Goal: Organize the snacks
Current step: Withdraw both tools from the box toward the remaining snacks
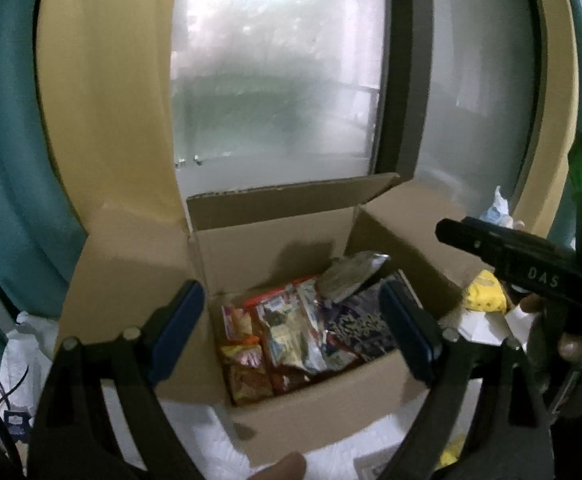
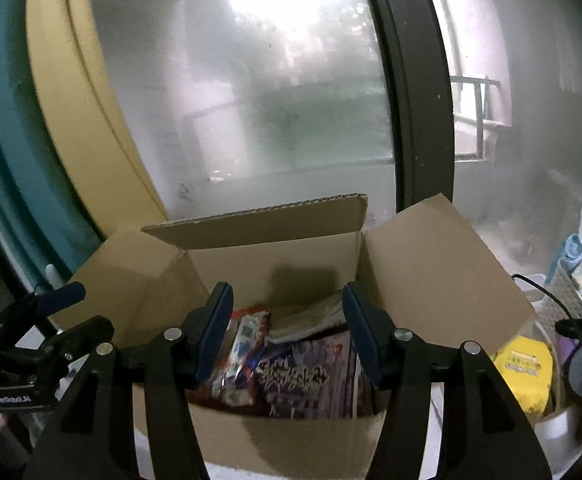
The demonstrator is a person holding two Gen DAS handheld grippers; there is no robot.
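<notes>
While both grippers point(image 1: 291, 328) point(image 2: 287, 332) gape empty, colourful crinkled snack packets point(image 1: 291, 320) fill the cardboard box point(image 1: 331, 412)

a frosted window point(image 2: 283, 92) glows behind a dark frame point(image 2: 415, 92), teal curtain point(image 1: 3, 168) at left.

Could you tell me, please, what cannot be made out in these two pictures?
- Lower packets in the cardboard box: both views, covered by the snack packets on top.
- Writing on the purple packet: right wrist view, blurred.
- Yellow packet: right wrist view, partly behind the right gripper.
- Outside: both views, frosted window.
</notes>
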